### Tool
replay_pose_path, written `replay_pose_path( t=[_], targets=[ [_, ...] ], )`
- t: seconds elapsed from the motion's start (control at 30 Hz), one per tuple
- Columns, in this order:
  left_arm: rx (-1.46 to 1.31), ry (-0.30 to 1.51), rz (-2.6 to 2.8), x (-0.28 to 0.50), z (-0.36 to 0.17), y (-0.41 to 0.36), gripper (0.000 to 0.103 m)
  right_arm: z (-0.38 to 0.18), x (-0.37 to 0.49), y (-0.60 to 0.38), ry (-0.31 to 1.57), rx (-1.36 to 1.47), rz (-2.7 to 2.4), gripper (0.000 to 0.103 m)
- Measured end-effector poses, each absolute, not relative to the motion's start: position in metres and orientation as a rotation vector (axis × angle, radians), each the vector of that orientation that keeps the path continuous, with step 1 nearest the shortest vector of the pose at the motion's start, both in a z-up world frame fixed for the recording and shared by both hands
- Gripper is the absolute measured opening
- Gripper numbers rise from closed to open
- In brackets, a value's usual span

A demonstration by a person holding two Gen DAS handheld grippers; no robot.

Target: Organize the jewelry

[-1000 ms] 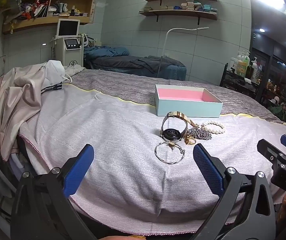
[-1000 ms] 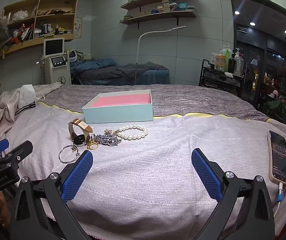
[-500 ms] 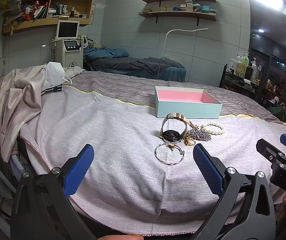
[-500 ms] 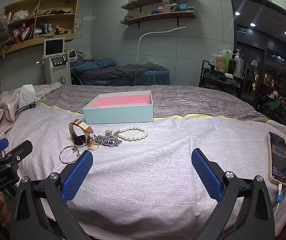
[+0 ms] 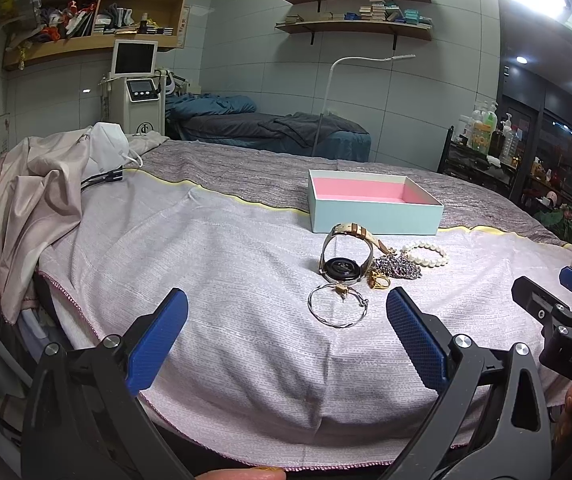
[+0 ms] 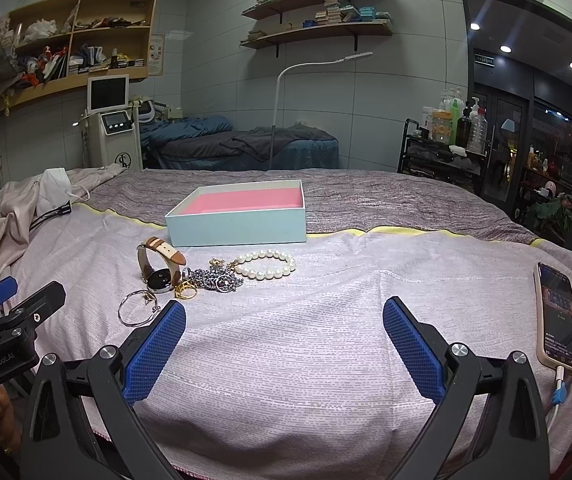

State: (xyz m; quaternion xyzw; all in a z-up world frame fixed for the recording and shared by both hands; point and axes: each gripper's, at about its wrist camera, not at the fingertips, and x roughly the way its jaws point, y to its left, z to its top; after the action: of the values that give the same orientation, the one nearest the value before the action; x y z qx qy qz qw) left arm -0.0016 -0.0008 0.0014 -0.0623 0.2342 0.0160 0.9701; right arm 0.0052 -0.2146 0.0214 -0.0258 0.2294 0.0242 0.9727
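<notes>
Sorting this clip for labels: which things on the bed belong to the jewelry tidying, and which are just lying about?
Job: watch, pearl bracelet, silver bangle, gold ring, chain necklace, pink-lined box.

Lying about: phone, face mask, crumpled cloth.

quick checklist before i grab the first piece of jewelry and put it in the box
1. Left gripper open, empty: ok.
2. Right gripper open, empty: ok.
3. Pale blue box with pink lining open, nothing visible inside: ok.
4. Thin silver bangle lies apart from the pile, nearest the left gripper: ok.
5. Tan-strap watch, silver chain, gold ring and white pearl bracelet bunched, maybe tangled: cannot tell.
6. Charging phone clear of the path: ok.
</notes>
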Motion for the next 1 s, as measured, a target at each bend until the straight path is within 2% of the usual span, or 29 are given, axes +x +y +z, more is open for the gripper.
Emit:
replay_pose_path(
  t=[1.0],
  targets=[
    [-0.129,0.474,0.032,-0.0016,0.0008,-0.0007,0.098,0.018,0.0069,-0.211,0.466,-0.052,0.048,0.097]
  ],
)
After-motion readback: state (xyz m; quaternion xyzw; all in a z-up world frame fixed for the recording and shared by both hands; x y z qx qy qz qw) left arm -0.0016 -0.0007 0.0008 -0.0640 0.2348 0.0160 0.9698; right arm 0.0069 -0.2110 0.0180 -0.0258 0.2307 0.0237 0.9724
